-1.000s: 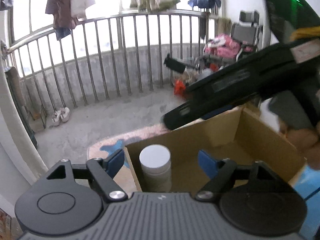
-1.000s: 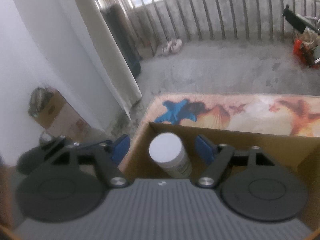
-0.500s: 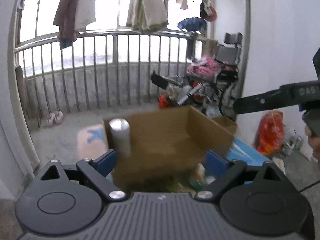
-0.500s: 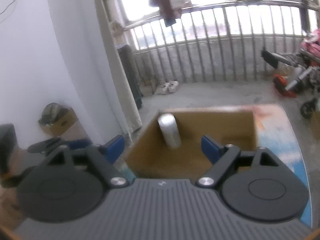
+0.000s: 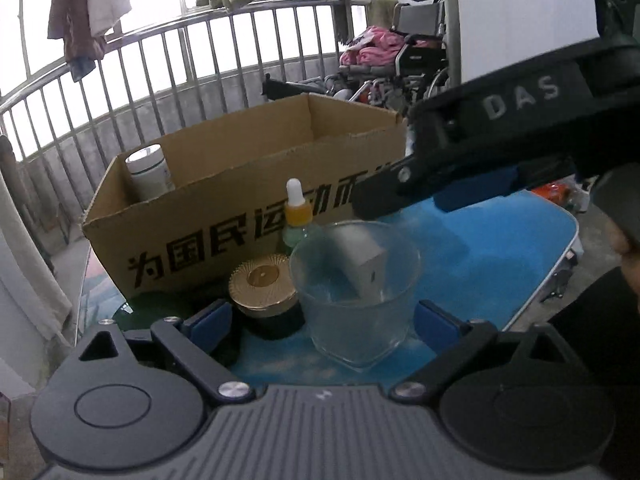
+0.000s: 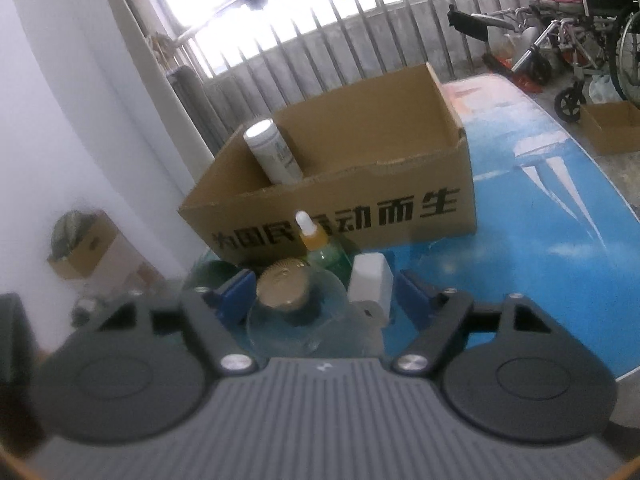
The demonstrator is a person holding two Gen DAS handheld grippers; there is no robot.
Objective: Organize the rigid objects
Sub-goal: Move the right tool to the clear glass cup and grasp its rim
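Note:
A cardboard box stands on the blue table with a white-capped bottle in its left corner; both also show in the right wrist view, box, bottle. In front of it stand a dropper bottle, a gold-lidded jar, a clear glass cup and a small white block. My left gripper is open, low, around the jar and cup. My right gripper is open over the same items; it also crosses the left wrist view.
A metal railing with hanging clothes runs behind the table. A wheelchair and clutter stand at the far right, with a small cardboard box on the floor. Another box sits by the white wall at left.
Both grippers have pulled back from above the box and dropped low to the items in front of it. The white-capped bottle stays in the box.

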